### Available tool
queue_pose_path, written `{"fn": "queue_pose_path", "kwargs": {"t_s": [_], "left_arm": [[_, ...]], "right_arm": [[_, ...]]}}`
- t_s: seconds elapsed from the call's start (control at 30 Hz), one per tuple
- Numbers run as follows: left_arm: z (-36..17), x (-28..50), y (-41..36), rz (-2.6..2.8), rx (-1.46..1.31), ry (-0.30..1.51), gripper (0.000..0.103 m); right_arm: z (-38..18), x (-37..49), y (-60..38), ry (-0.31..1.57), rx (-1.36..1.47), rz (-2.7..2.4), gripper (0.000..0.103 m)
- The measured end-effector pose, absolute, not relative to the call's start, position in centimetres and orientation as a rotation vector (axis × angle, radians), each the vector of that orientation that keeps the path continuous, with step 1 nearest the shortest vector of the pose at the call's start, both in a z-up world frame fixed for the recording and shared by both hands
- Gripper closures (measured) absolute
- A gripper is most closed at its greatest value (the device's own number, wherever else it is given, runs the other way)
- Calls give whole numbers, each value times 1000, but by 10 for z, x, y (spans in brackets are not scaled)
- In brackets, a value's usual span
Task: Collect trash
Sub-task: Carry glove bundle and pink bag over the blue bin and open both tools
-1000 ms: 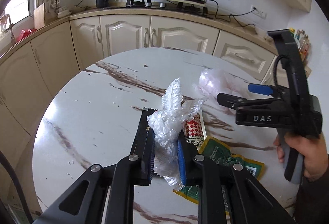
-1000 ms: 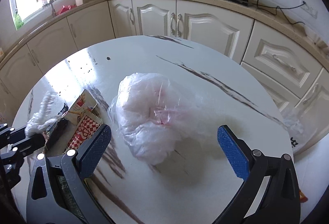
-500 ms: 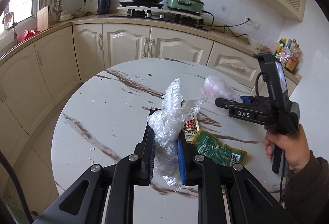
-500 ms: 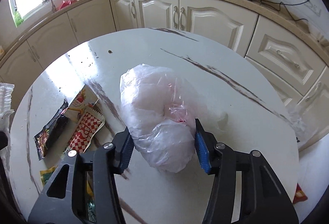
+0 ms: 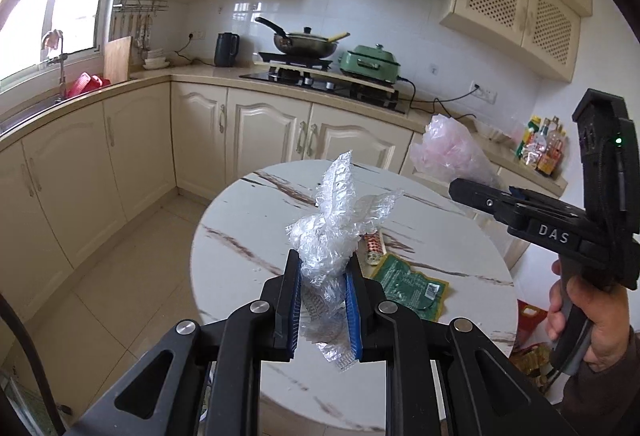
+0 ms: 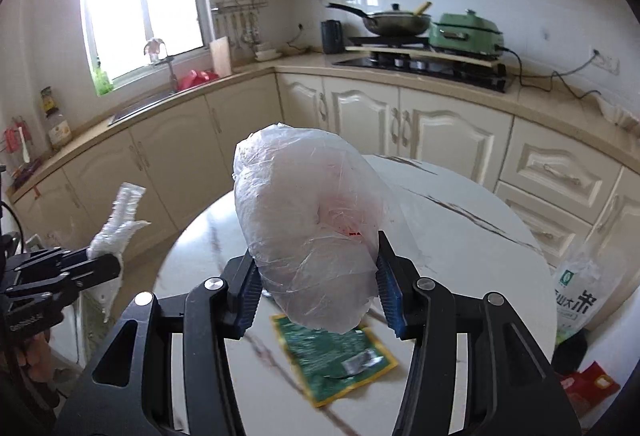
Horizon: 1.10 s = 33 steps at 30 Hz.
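My left gripper point(image 5: 323, 300) is shut on a crumpled clear plastic wrap point(image 5: 340, 220) and holds it up above the near side of the round marble table point(image 5: 248, 220). My right gripper point(image 6: 316, 276) is shut on a puffy whitish plastic bag point(image 6: 308, 220), lifted clear of the table point(image 6: 460, 228). In the left wrist view that bag point(image 5: 452, 151) sticks out past the right gripper point(image 5: 460, 187), which a hand holds. The left gripper point(image 6: 108, 264) with its wrap point(image 6: 120, 220) shows at the left of the right wrist view. A green wrapper point(image 6: 332, 352) and a red-and-white packet point(image 5: 372, 244) lie on the table.
Cream cabinets point(image 5: 260, 131) and a counter with a stove and a green cooker point(image 5: 370, 63) curve behind the table. On the floor to the right stand a rice bag point(image 6: 576, 296) and a red packet point(image 6: 592, 384). Tiled floor point(image 5: 132, 268) lies left of the table.
The right gripper closed on the whitish bag and lifted it off the table. Both grippers rose and drew back, so the table now looks smaller and lower.
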State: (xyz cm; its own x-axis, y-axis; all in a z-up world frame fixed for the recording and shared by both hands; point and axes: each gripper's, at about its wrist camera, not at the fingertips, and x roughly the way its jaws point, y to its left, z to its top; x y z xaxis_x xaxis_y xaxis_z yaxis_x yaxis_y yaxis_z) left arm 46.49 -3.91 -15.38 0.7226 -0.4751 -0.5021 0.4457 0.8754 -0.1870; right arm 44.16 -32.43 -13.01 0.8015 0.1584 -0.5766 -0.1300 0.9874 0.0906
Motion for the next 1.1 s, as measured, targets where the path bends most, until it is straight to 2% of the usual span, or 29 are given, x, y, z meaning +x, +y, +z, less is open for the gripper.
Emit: {"fn": "queue_pose_path", "kwargs": {"t_s": [0.27,0.5,0.77,1.1], "left_arm": [[-150,403,89,-340,-111,543,87],[-174,373,170,-192,-170,590,87],[-253,396,218,-95,-229,782,87],[-405,454,235,-101,-249,1111,87]], "right_arm": [[-119,433,-163,594,13,434,54],[-168,450,-53,689,39,628,54],[-284,515,6,922,109,672,53],[-488,593,22,1254,42,537,50]]}}
